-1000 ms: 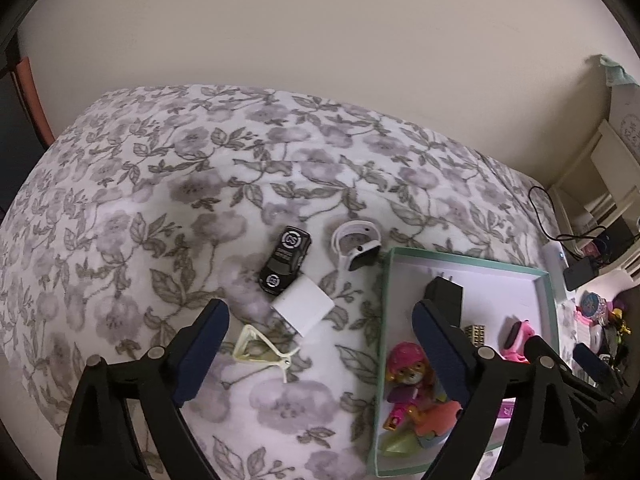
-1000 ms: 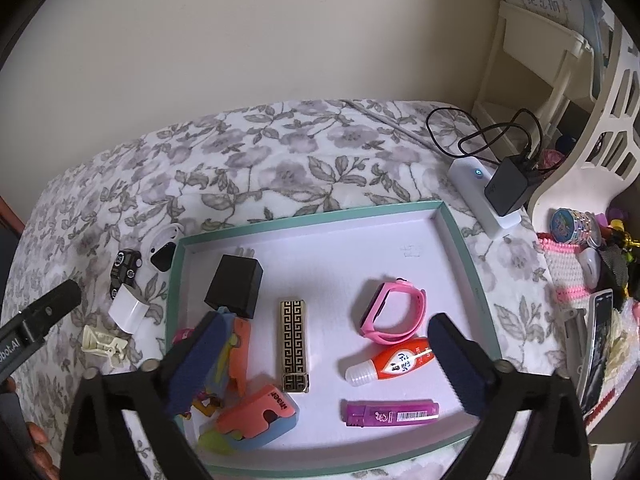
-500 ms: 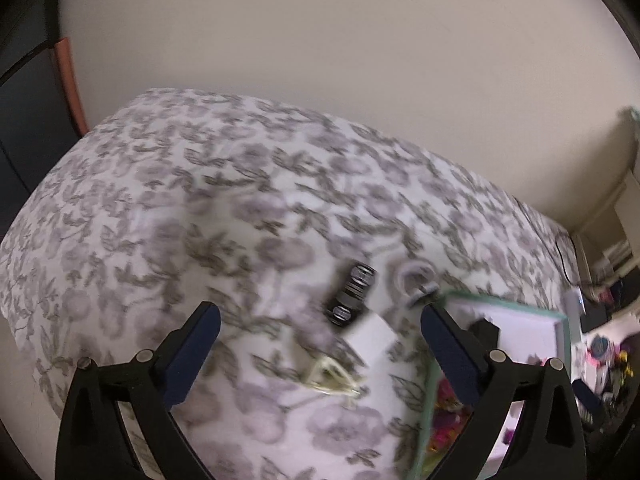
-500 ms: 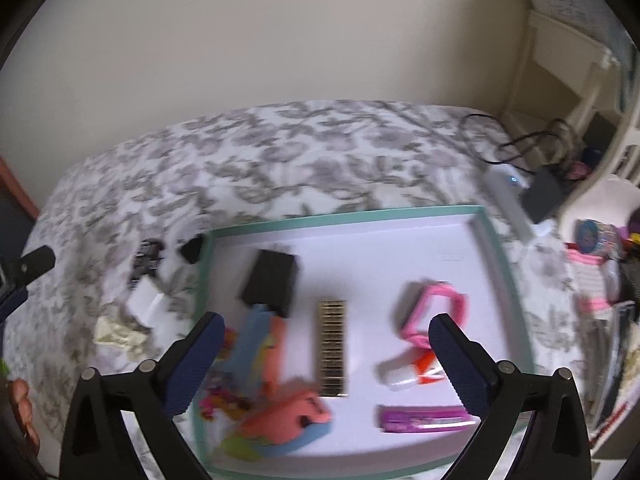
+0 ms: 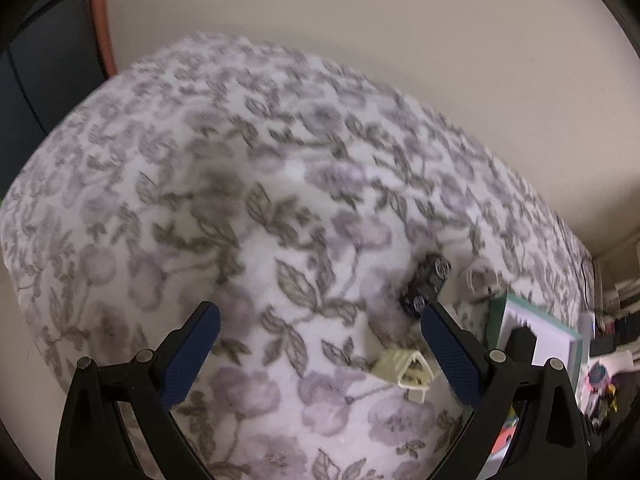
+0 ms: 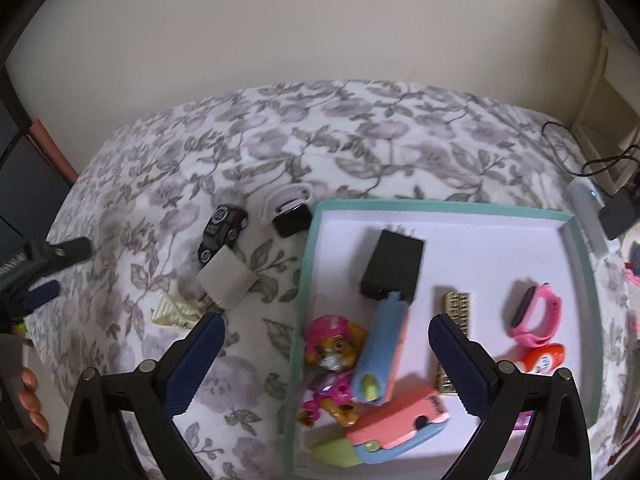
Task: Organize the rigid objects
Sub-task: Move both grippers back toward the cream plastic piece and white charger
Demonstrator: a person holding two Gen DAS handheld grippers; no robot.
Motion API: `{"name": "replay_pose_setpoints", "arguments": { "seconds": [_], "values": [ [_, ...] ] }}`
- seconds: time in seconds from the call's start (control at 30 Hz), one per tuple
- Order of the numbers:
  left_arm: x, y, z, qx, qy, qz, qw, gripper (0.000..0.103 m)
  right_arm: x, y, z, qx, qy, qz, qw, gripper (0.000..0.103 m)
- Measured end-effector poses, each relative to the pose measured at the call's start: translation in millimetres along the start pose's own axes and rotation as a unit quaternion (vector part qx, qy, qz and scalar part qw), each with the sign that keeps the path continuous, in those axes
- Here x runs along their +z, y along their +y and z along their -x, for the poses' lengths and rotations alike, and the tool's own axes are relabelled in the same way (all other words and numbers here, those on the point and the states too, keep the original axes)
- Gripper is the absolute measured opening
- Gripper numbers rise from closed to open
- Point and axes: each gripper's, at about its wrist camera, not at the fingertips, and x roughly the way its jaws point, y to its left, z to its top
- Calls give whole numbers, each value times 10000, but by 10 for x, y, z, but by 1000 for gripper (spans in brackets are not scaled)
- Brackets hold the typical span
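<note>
On the floral bedspread lie a black toy car (image 6: 222, 228), a white charger (image 6: 226, 278), a cream hair clip (image 6: 172, 310) and a white watch (image 6: 290, 216). Beside them is a teal-rimmed tray (image 6: 310, 280) with a black adapter (image 6: 394, 268), a pink pup figure (image 6: 332, 354), a gold bar (image 6: 456, 308) and a pink watch (image 6: 534, 314). My right gripper (image 6: 326, 326) hangs open over the tray's left rim, holding nothing. My left gripper (image 5: 316, 320) is open and empty above the bedspread. The clip (image 5: 402, 366) and car (image 5: 426, 282) are by its right finger.
A white power strip (image 6: 586, 208) with a black plug and cables lies at the bed's right end, by a cream shelf. Dark furniture (image 5: 36, 80) borders the bed on the left. A person's fingers (image 6: 30, 392) show at the lower left of the right wrist view.
Both grippers have moved left over the bed. The tray has slid to the right edge of the left view. The right gripper now straddles the tray's left rim. Left jaws stand slightly wider.
</note>
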Motion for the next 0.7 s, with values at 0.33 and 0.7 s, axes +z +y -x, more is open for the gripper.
{"name": "replay_pose_setpoints", "arguments": {
  "seconds": [0.33,0.7],
  "values": [
    [-174,-312,-361,-189,708,-430,9964,100,-11,43,-182,-33,239,20,9997,103],
    [-316,-579,-506,-472,1101,-883,9889,87,25,-200,-151,-240,213,-336,9989,103]
  ]
}}
